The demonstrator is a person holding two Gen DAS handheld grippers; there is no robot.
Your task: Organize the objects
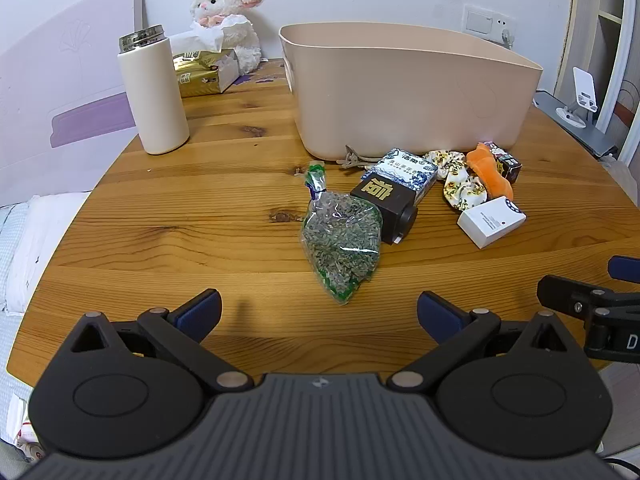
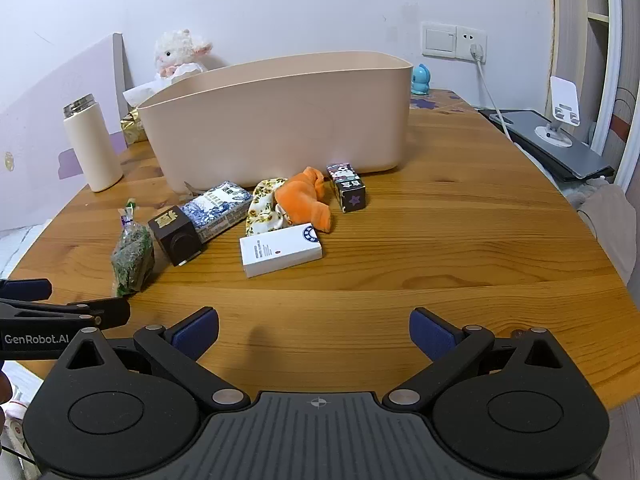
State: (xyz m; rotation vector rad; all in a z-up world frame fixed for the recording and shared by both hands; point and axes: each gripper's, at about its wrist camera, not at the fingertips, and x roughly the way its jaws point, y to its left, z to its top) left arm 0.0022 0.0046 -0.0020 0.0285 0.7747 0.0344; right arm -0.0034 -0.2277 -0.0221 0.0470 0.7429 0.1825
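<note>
A beige plastic bin [image 1: 400,92] [image 2: 280,120] stands at the back of the round wooden table [image 1: 180,220] [image 2: 460,240]. In front of it lie a clear bag of green dried leaves [image 1: 342,240] [image 2: 132,256], a dark cube box [image 1: 386,204] [image 2: 176,234], a blue-and-white packet [image 1: 404,170] [image 2: 218,206], a flowered scrunchie [image 1: 456,180] [image 2: 264,204], an orange cloth [image 1: 490,172] [image 2: 308,198], a white box [image 1: 491,221] [image 2: 280,250] and a small patterned box [image 1: 506,162] [image 2: 347,187]. My left gripper [image 1: 319,314] is open just short of the bag. My right gripper [image 2: 314,332] is open, nothing between its fingers.
A cream flask [image 1: 154,92] [image 2: 92,144] stands at the table's left. A tissue pack [image 1: 204,70] and a plush lamb [image 1: 228,16] [image 2: 180,54] sit behind the bin. A phone stand [image 2: 562,116] on a grey laptop [image 2: 560,148] lies far right. A brown hair clip [image 1: 354,158] rests by the bin.
</note>
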